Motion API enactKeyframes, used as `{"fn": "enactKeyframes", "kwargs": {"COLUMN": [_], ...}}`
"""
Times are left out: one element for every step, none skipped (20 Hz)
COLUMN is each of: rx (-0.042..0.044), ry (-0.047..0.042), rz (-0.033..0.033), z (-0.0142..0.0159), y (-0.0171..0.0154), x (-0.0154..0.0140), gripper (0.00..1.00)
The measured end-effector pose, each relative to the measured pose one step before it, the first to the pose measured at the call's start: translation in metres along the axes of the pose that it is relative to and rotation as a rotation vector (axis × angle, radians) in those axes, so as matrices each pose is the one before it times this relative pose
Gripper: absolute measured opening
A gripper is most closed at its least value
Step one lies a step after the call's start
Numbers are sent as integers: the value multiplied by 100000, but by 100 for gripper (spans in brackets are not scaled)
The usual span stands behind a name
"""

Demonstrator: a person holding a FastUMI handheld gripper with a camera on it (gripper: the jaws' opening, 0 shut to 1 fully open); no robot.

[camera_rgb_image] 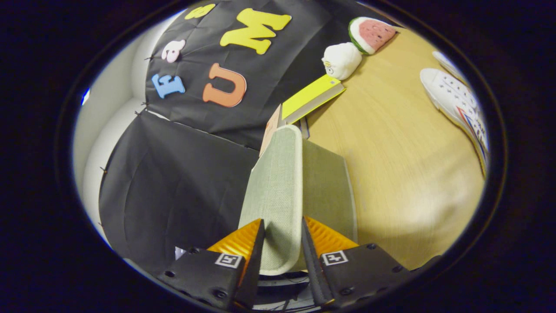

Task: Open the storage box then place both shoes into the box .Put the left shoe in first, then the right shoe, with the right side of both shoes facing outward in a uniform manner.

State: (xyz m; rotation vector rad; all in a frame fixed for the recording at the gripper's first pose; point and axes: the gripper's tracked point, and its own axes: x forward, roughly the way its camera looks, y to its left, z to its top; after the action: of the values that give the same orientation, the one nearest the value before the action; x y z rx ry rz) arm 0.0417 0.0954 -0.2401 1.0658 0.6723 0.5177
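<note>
Lid (276, 191) of storage box clamped between jaws.

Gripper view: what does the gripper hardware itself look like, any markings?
The gripper has two wedge-shaped fingers with ribbed inner pads, tapering to points. Each sits on a black angular mount with screw holes, and each mount carries a square black-and-white fiducial tag. No cables discernible.

Matt woven-cloth lid (276, 182), wood-look table (391, 165)
</note>
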Motion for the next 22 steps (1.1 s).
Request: {"fn": "enactKeyframes", "kwargs": {"rx": [-1912, -1331, -1542, -2221, -2702, -2630, -2253, -2395, -2840, -2809, -3145, -3426, -3118, -2527, -2146, -2220, -2866, -2984, -2629, -2910, -3136, -3881], "ry": [-922, -585, -730, -68, 121, -312, -262, -627, -495, -571, 119, 136, 486, 512, 587, 962, 1505, 1135, 862, 1280, 664, 1184], "rz": [-452, -30, -153, -819, -291, -145, 259, 325, 414, 169, 438, 291, 718, 731, 980, 402, 379, 688, 519, 588, 130, -696], "z": [-63, 437, 237, 266, 46, 362, 558, 597, 491, 665, 514, 580, 265, 309, 64, 84, -110, -48, -39, -281, -80, -208], "y": [285, 560, 565, 588, 801, 943, 1195, 1253, 1541, 1564, 1576, 1676, 1506, 1742, 1488, 1461, 1283, 1384, 1252, 1239, 1146, 842], "x": [-611, -745, -197, -100, -159, -123, -285, -68, -251, 124, 257, 459, 461, 648, 710, 887, 949, 1154, 1266, 1082, 1156, 1127], "gripper": [37, 20, 16, 7, 5, 5, 5, 5, 5, 5, 5, 5, 5, 5, 5, 5, 5, 5, 6, 6, 7, 10]}}
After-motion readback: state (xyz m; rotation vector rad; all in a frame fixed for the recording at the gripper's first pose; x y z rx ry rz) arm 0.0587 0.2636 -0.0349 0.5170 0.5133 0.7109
